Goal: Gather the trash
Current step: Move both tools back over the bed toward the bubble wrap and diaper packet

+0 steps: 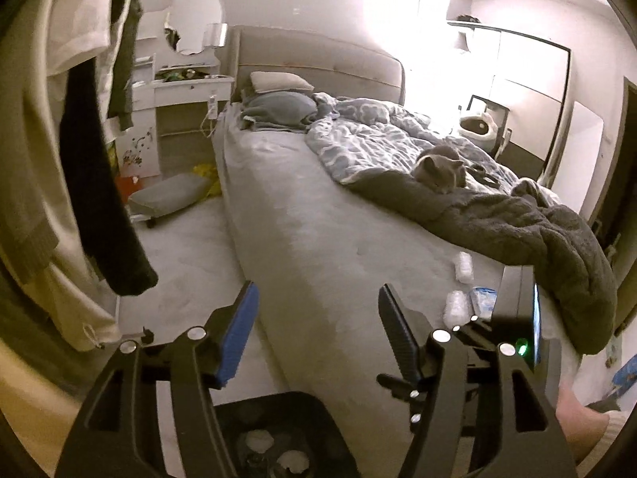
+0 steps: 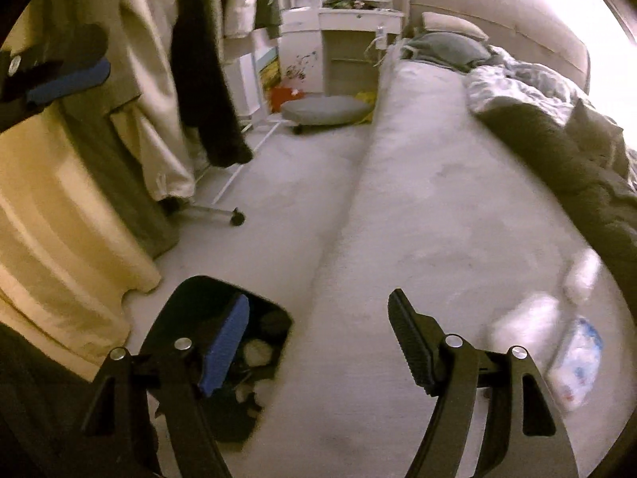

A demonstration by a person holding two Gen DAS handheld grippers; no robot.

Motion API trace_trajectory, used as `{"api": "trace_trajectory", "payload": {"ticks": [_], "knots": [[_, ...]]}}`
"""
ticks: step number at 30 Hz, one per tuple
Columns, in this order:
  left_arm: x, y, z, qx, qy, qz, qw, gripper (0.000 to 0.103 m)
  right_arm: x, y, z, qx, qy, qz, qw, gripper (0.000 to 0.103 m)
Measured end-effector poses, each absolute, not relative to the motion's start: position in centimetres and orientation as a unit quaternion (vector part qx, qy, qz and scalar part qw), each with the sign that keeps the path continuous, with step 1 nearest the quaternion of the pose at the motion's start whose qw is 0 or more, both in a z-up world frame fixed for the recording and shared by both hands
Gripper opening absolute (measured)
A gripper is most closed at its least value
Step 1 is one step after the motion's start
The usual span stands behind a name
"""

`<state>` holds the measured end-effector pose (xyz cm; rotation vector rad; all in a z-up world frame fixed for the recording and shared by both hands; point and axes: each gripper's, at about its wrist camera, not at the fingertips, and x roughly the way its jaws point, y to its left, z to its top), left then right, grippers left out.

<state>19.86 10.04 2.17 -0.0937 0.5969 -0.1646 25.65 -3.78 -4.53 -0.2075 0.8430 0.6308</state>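
The bed still carries trash near its foot: white wads and what looks like a wrapper. The bin sits on the floor beside it. Both tongs — left, right — are released and empty. A careless reach could startle the cat.

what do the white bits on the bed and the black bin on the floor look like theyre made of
White bits: likely crumpled tissue or thin plastic wrap; pale, wrinkled, faintly translucent, too blurred to settle. Flat packet: glossy plastic film with blue print, catching light. Bin: apparently hard matte black plastic; smooth rounded rim, wads inside.
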Motion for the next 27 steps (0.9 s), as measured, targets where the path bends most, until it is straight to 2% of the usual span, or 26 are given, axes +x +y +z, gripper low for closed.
{"api": "trace_trajectory", "payload": {"ticks": [6, 15, 24, 27], "knots": [[21.0, 7.1, 2.5, -0.022, 0.274, -0.095, 0.957, 0.072, 27.4, -7.7, -3.7, -0.083, 0.39, 0.279, 0.874, 0.076], [24.2, 3.3, 0.7, -0.018, 0.301, -0.12, 0.946, 0.075, 29.1, -13.4, -2.4, -0.065, 0.375, 0.238, 0.893, 0.078], [26.3, -1.5, -1.7, 0.002, 0.33, -0.159, 0.931, 0.079, 30.7, -17.3, -2.3, -0.104, 0.366, 0.22, 0.898, 0.083], [27.1, -2.7, -2.9, 0.011, 0.343, -0.169, 0.924, 0.079, 30.9, -18.7, -2.4, -0.117, 0.367, 0.23, 0.894, 0.088]]}}
